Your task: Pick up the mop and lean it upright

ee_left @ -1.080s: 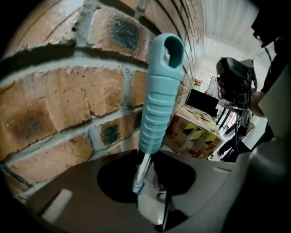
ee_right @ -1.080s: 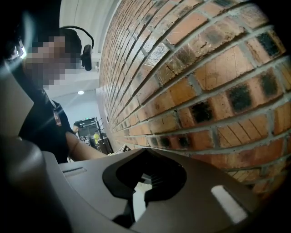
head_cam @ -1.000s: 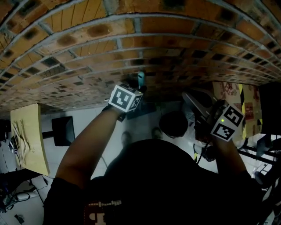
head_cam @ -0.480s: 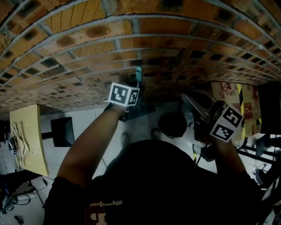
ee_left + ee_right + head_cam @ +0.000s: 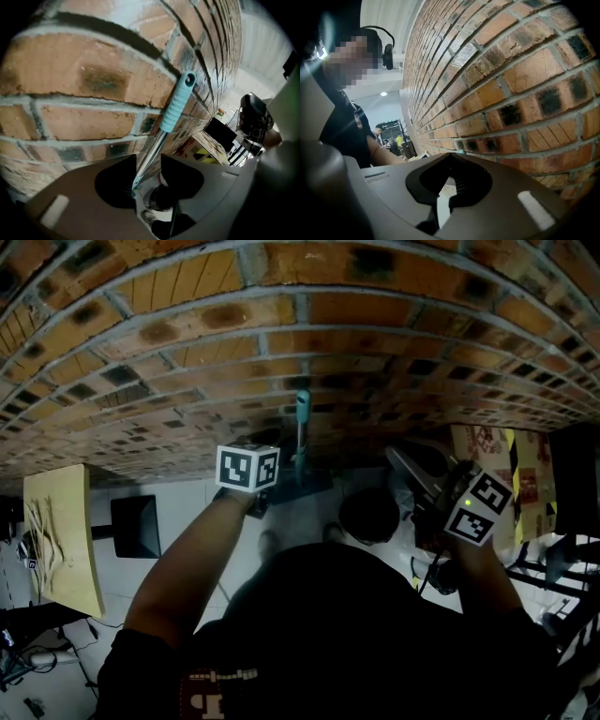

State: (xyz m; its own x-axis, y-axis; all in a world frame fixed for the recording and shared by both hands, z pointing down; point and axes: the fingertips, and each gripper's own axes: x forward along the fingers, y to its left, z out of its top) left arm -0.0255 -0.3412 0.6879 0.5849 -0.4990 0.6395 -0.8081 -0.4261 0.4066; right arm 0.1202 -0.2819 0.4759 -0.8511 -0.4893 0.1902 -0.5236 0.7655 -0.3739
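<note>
Leaning against brick wall [image 5: 187,343], mop [image 5: 176,108]; left gripper [image 5: 149,161] jaws just opened round it.

Teal-gripped mop [image 5: 177,108] upright, leaning against brick wall [image 5: 70,79].

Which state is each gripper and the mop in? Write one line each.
mop, upright, grip end leaning on the brick wall
left gripper, open; jaws have just been opening, mop shaft loose between them
right gripper, shut, nothing between its jaws

Workshop or test hall: bare brick wall [image 5: 187,334], tiled floor [image 5: 192,507], hazard-striped panel [image 5: 517,457], loose cables [image 5: 21,667].
</note>
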